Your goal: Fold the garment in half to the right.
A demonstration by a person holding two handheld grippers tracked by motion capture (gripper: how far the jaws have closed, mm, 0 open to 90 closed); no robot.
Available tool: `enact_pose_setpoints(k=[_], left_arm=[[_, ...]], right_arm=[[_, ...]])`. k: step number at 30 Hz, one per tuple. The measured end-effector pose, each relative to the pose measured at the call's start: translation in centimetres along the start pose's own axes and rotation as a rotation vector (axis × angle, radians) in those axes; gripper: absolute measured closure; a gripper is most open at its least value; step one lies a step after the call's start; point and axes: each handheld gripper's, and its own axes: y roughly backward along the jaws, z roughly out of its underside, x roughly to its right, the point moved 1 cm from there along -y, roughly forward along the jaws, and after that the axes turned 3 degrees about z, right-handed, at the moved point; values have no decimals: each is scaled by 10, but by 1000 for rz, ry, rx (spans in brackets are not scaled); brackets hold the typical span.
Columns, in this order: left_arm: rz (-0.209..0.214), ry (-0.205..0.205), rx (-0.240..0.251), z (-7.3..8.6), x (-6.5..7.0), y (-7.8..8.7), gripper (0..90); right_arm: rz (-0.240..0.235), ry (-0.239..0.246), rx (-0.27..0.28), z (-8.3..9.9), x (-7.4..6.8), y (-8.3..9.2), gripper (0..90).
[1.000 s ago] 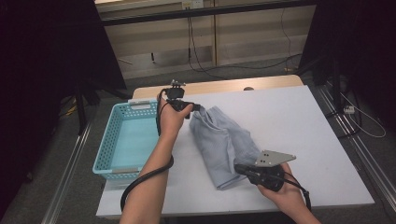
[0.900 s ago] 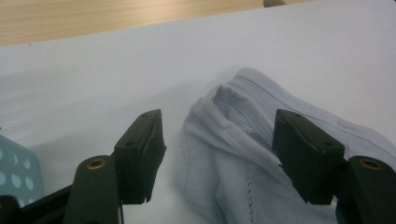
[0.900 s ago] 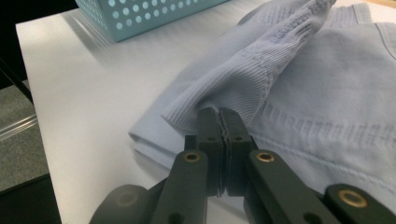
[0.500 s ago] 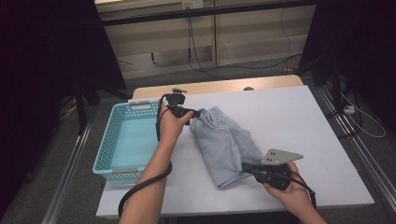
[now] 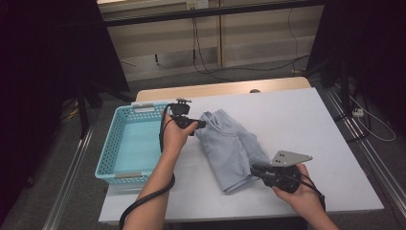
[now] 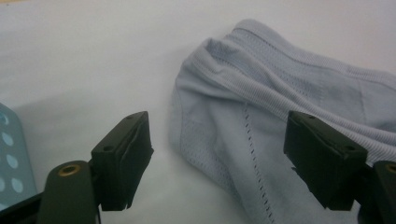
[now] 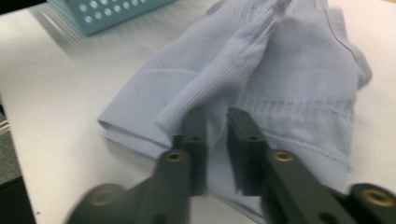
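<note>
A pale blue garment lies folded and rumpled in the middle of the white table. My left gripper hovers at its far left corner. Its jaws have just been opening and now stand wide, with the ribbed edge of the garment between them and untouched by the pads; my left gripper is open. My right gripper sits at the garment's near right end. The jaws of my right gripper have just parted a little, leaving a narrow gap over a fold of the garment.
A light blue plastic basket stands on the table's left side, close to my left hand; its corner shows as the basket and the basket. Cables trail from both grippers. Bare white table lies to the right and at the back.
My left gripper has come down and toward the garment's far corner with its jaws spreading. My right gripper's jaws, shut on the cloth before, now stand slightly apart.
</note>
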Motion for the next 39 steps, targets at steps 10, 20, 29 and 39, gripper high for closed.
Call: enact_pose_setpoints(k=[10, 20, 29, 39], left_arm=[[-11, -25, -2, 8, 2, 1, 224], [12, -45, 3, 16, 5, 7, 186], [18, -58, 4, 29, 8, 9, 176], [35, -70, 12, 38, 15, 11, 173]], right_arm=[[42, -16, -3, -2, 6, 1, 539], [82, -92, 17, -8, 16, -2, 317], [65, -132, 22, -18, 19, -14, 264], [65, -154, 22, -25, 25, -14, 230]])
